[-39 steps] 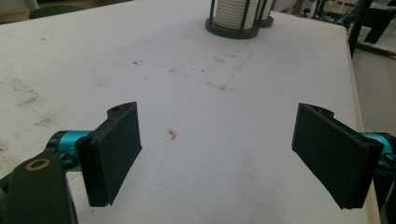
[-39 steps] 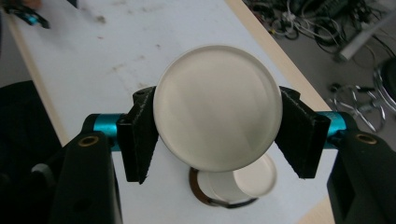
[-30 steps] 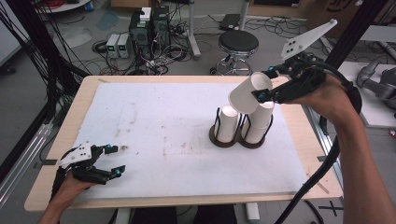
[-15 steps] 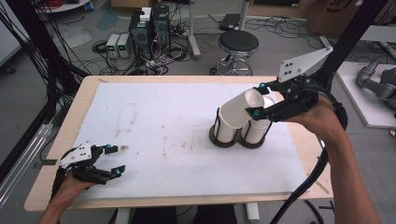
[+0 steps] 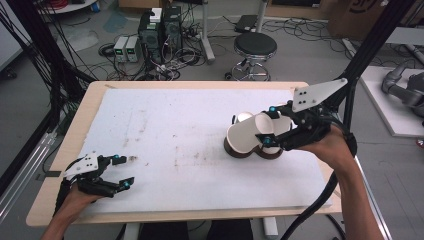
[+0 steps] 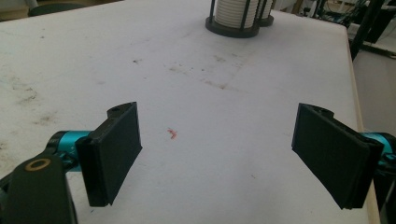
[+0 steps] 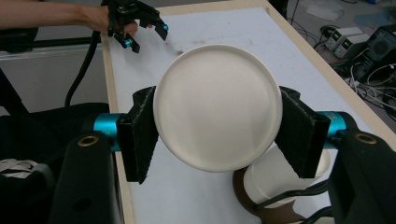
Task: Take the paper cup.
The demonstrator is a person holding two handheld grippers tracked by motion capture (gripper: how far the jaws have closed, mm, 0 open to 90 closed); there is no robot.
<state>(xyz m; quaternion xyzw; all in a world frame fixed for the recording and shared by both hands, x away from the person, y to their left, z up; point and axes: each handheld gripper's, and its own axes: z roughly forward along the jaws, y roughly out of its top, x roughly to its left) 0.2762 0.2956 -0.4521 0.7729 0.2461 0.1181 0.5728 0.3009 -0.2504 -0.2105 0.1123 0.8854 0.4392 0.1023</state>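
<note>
My right gripper is shut on a white paper cup, which lies tilted on its side with its mouth toward the left. In the right gripper view the cup's round bottom faces the camera, and both black pads press on its sides. Just below and behind it stand two dark wire holders with stacked white cups. My left gripper rests low at the table's front left, jaws open with nothing between them. From there the holders stand far off.
A stained white mat covers the wooden table; its edges run close by both hands. Black frame posts rise at the right, with cables along the left. A stool and computer boxes stand on the floor beyond.
My right gripper has come down and a little left with the cup, from above the holders to just in front of them. The left gripper has stayed still.
</note>
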